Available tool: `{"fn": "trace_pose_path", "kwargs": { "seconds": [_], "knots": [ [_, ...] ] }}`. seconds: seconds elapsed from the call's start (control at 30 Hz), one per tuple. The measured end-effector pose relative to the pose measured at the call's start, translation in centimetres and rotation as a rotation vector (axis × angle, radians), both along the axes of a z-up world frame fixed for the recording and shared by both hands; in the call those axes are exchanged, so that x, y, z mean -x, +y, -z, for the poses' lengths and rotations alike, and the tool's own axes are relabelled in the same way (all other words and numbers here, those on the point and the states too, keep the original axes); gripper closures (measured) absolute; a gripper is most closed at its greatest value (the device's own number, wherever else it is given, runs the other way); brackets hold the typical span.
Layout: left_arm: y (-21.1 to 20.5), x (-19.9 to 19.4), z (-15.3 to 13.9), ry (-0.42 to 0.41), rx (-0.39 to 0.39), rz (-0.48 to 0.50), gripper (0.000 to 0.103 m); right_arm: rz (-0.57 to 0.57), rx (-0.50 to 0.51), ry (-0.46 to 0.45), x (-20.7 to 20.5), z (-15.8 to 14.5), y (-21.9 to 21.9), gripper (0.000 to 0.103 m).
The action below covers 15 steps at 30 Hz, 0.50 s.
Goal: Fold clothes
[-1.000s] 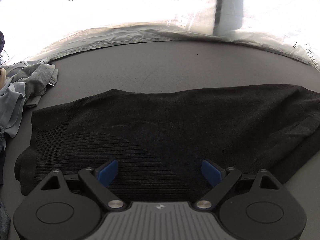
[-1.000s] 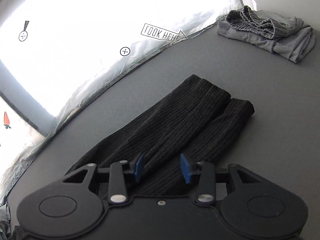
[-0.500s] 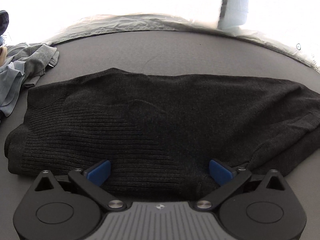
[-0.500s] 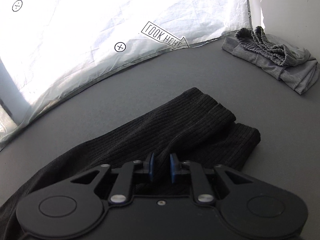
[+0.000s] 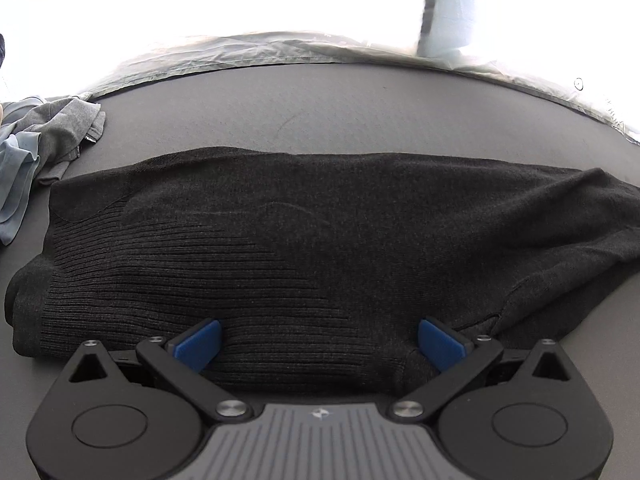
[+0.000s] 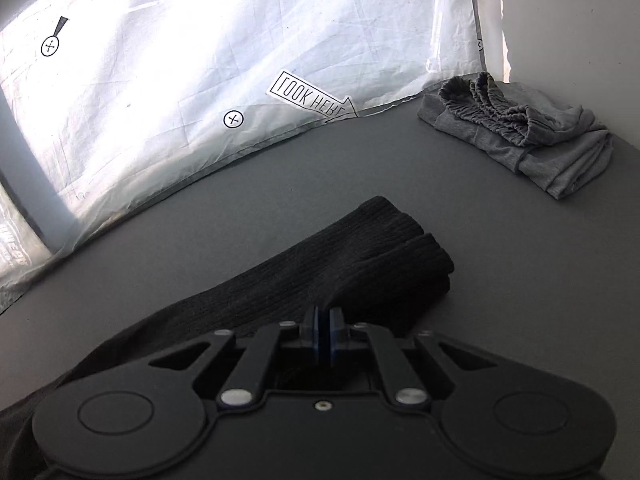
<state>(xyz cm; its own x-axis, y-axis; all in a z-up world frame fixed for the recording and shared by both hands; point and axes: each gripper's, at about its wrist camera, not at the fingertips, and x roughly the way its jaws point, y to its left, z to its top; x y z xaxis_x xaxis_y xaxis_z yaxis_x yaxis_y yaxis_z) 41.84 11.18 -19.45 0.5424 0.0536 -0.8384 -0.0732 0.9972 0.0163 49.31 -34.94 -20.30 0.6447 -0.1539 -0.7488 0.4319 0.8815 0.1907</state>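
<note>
A black ribbed sweater [image 5: 304,236] lies flat across the grey table [image 5: 340,112], filling the width of the left wrist view. My left gripper [image 5: 318,344] is open, its blue pads spread wide over the sweater's near edge. In the right wrist view the sweater's sleeves [image 6: 360,256] lie folded side by side and stretch away from me. My right gripper [image 6: 323,330] is shut on the sweater fabric at the near end of the sleeves, blue pads pressed together.
A grey garment with an elastic waistband [image 6: 524,132] lies crumpled at the far right corner. More grey and pale blue clothes [image 5: 40,148] are heaped at the left edge. A white printed sheet [image 6: 200,80] hangs along the table's far side.
My right gripper closed from open onto the sweater fabric and moved in over the sleeves. My left gripper moved closer over the sweater's near edge and stayed open.
</note>
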Motion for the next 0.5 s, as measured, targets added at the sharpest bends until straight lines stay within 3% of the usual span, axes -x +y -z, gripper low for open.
{"fn": "trace_pose_path", "kwargs": {
  "seconds": [0.13,0.23,0.37,0.43,0.5],
  "knots": [
    [0.0,-0.2,-0.2,0.025,0.004,-0.008,0.000,0.102,-0.117,-0.044,1.5,0.7,-2.1,0.081],
    [-0.3,-0.3,-0.6,0.040,0.014,-0.003,0.001,0.139,-0.135,-0.082,1.7,0.3,-3.1,0.078],
    [-1.9,0.8,-1.6,0.007,0.057,0.104,0.008,0.156,-0.129,-0.098,1.3,0.1,-4.1,0.076],
    [-2.7,1.3,-2.0,-0.010,0.079,0.157,0.013,0.163,-0.127,-0.095,1.0,0.3,-4.4,0.067],
    [-3.5,1.8,-2.5,-0.026,0.101,0.211,0.024,0.171,-0.128,-0.090,0.8,0.6,-4.6,0.065]
  ]
}}
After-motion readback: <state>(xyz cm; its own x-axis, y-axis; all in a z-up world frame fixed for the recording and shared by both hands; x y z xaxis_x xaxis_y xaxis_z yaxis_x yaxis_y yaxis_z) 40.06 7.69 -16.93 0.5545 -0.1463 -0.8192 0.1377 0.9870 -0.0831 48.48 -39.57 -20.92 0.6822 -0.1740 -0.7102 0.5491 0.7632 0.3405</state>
